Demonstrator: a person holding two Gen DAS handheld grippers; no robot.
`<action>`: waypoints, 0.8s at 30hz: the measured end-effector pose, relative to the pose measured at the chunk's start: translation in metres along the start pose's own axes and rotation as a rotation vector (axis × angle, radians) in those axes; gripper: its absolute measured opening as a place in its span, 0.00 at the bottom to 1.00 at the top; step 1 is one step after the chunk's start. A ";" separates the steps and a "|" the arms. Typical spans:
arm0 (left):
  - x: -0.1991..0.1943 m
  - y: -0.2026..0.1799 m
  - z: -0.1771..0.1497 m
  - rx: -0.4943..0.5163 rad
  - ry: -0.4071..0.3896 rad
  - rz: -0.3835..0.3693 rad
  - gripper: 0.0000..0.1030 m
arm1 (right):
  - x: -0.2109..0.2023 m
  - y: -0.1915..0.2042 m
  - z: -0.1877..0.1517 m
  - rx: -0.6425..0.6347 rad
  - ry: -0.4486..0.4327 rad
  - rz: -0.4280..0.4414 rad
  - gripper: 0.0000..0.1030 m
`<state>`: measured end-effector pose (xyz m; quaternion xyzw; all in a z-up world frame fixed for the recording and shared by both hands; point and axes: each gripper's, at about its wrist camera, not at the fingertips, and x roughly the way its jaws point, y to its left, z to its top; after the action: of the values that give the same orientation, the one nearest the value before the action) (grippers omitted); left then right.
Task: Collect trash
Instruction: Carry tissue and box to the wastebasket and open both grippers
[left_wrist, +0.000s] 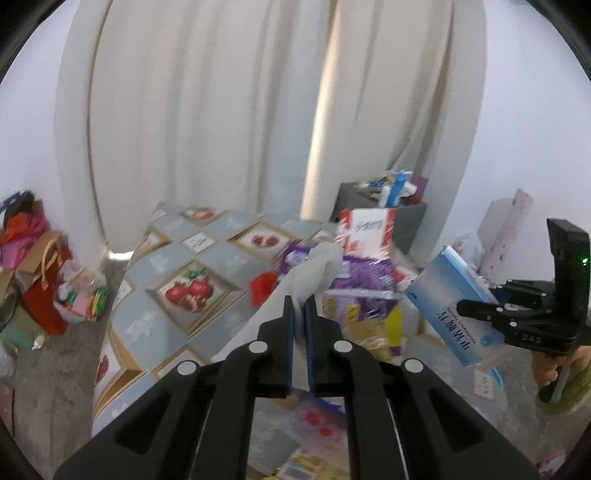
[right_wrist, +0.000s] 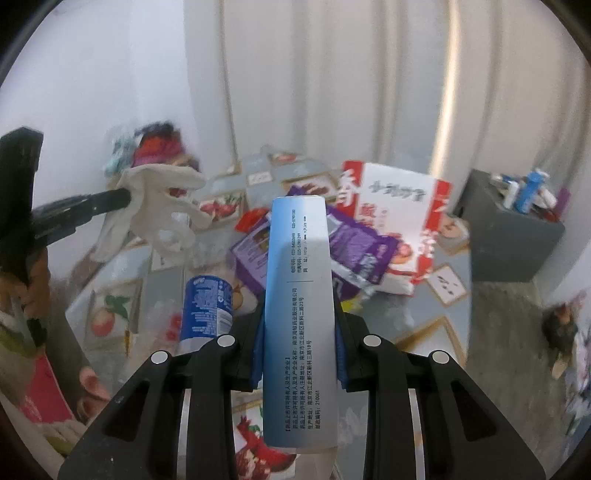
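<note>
Grey, glossy floor mat (left_wrist: 162, 328) printed with framed pomegranate pictures spreads below the pleated white curtain (left_wrist: 207, 110) — everything else sits on or beside it. Beyond the mat's far corner stands a dark grey square bin (right_wrist: 506, 240), cartons and wrappers heaped at its rim. On the mat, near the bin, lies a crinkled red-and-white bag (right_wrist: 391, 218) overlapping a shiny purple foil pouch (right_wrist: 351, 247); a blue cylindrical can (right_wrist: 207, 306) stands closer. Above the mat, the right gripper (right_wrist: 299, 354) pinches a long, flat blue-white cardboard box (right_wrist: 299, 314) between its blue pads, lifted clear. The left gripper (left_wrist: 300, 325) has its fingers pressed on a limp white cloth glove (left_wrist: 314, 273) — soft, wrinkled, dangling above the mat.
</note>
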<state>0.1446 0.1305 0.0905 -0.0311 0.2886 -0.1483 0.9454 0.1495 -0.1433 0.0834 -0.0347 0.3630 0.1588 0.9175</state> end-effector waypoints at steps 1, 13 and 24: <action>-0.005 -0.007 0.004 0.007 -0.012 -0.017 0.05 | -0.010 -0.004 -0.003 0.024 -0.018 -0.009 0.27; -0.013 -0.115 0.033 0.118 -0.033 -0.262 0.05 | -0.116 -0.068 -0.071 0.339 -0.161 -0.155 0.27; 0.087 -0.304 0.016 0.303 0.253 -0.568 0.05 | -0.165 -0.176 -0.205 0.882 -0.170 -0.330 0.27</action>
<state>0.1420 -0.1855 0.1013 0.0492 0.3578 -0.4495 0.8170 -0.0425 -0.3908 0.0353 0.3137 0.3090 -0.1561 0.8842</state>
